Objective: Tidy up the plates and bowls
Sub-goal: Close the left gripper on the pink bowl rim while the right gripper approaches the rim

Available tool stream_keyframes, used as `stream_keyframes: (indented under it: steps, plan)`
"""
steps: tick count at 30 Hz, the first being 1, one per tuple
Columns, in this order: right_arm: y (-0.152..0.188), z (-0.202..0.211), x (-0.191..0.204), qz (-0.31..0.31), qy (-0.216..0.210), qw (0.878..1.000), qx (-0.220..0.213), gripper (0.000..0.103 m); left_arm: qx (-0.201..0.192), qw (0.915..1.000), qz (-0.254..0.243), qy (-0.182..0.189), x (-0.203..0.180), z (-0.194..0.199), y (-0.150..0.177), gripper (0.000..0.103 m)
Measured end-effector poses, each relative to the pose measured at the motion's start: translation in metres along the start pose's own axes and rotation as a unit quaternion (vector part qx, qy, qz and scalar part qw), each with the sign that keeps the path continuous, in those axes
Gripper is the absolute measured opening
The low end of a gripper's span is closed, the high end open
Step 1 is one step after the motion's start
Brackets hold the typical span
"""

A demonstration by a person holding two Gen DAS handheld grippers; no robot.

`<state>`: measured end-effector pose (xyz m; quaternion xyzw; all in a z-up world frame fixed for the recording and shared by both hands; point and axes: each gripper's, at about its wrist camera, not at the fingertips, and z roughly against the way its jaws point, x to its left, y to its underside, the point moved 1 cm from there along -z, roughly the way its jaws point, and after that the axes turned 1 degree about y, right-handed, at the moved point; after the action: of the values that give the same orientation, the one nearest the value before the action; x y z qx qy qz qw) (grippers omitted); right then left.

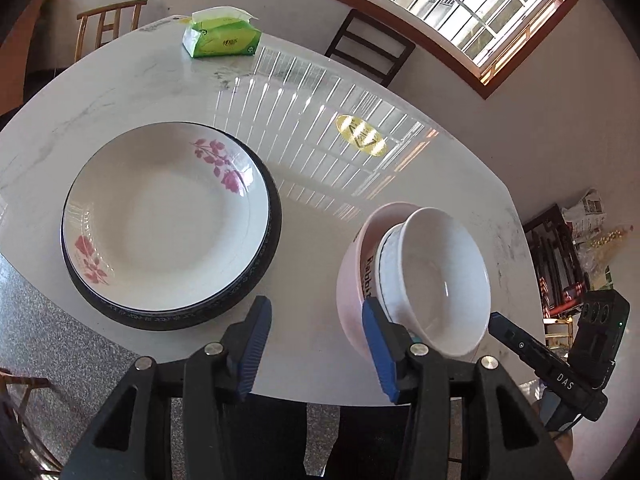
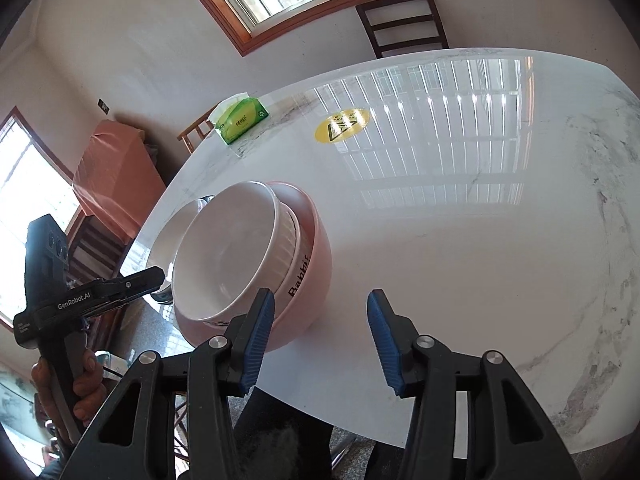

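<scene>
Both your left gripper [image 1: 316, 344] and right gripper [image 2: 320, 340] stand open and empty; the nested stack of white ceramic bowls in a pink bowl [image 1: 416, 280] sits between them, just ahead on the white marble table [image 2: 460, 240].

Marble table [image 1: 420, 184] holds tissue pack [image 1: 221, 39], stacked plates [image 1: 168, 220], nested bowls [image 1: 416, 280].
</scene>
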<state>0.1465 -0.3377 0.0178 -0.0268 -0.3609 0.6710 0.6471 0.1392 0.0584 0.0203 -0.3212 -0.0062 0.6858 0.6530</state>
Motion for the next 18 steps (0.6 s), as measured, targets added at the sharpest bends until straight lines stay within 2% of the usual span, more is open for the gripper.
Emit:
stream_keyframes:
  steps: [3, 7, 9, 11, 18]
  plan:
    - [-0.005, -0.003, 0.000, 0.009, 0.014, 1.000, 0.010, 0.043, 0.020, 0.9998, 0.005, 0.004, -0.003, -0.004, -0.004, 0.049]
    - [-0.010, -0.008, -0.004, 0.004, 0.007, 0.999, 0.037, 0.040, 0.032, 0.9995, 0.003, 0.002, -0.009, -0.009, -0.010, 0.049]
    - [-0.013, -0.012, -0.004, 0.006, 0.007, 0.999, 0.050, 0.039, 0.040, 0.9990, -0.005, -0.020, -0.012, -0.013, -0.012, 0.049]
    - [-0.017, -0.014, -0.002, 0.013, 0.016, 0.998, 0.059, 0.038, 0.046, 0.9986, -0.006, -0.023, -0.013, -0.016, -0.013, 0.049]
    - [-0.026, -0.024, 0.015, 0.061, 0.069, 0.990, 0.106, 0.035, 0.077, 0.9943, -0.032, -0.067, -0.025, -0.029, -0.012, 0.049]
